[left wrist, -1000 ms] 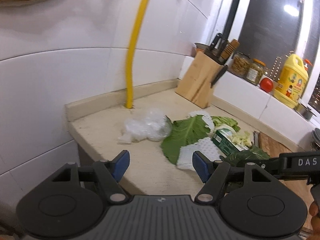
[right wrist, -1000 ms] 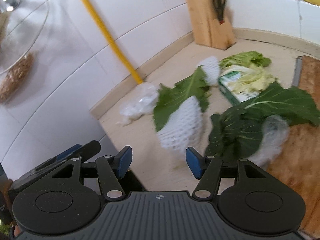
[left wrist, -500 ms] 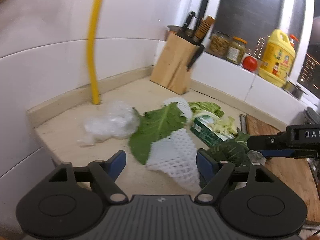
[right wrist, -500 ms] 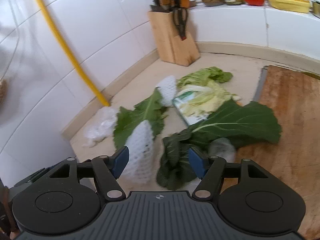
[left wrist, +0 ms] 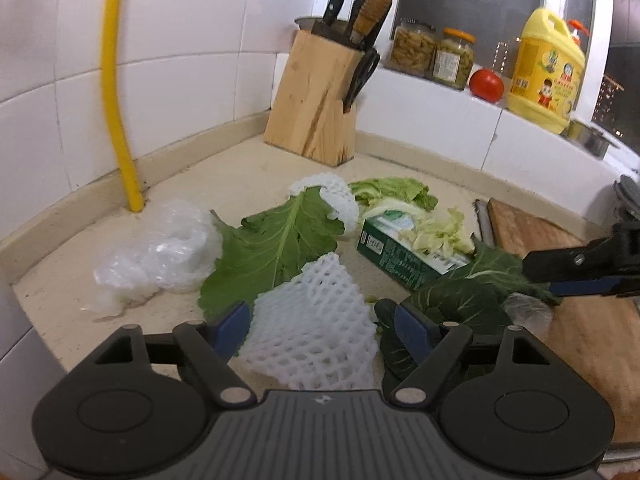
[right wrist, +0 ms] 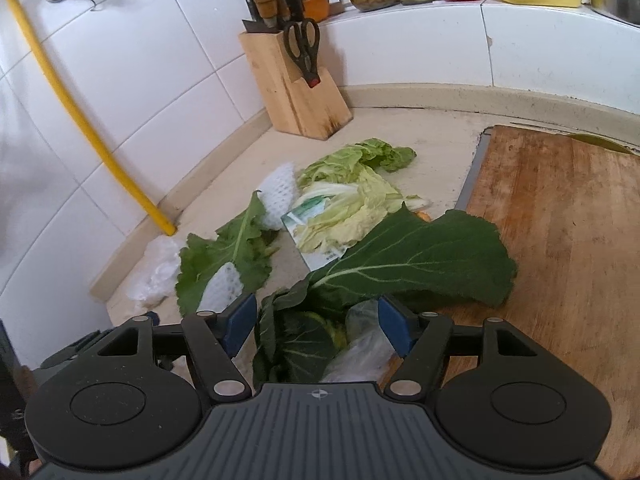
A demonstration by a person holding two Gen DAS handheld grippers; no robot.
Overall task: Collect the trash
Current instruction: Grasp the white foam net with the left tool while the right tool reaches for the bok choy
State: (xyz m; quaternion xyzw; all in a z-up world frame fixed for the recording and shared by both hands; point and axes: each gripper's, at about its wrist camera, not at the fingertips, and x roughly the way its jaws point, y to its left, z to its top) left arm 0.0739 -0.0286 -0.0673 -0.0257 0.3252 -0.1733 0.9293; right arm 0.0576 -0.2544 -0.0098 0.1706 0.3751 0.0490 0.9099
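The left gripper [left wrist: 322, 326], jaws apart, straddles the white foam net [left wrist: 316, 332]; reaching done, it next needs to close on it, while the right gripper [right wrist: 318, 324] waits apart

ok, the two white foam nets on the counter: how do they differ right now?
The near foam net lies between the left gripper fingers; the far foam net lies back toward the knife block. The near one sits on top of the green leaf; the far one is partly hidden behind that leaf's tip. Both are white mesh sleeves, ungripped.
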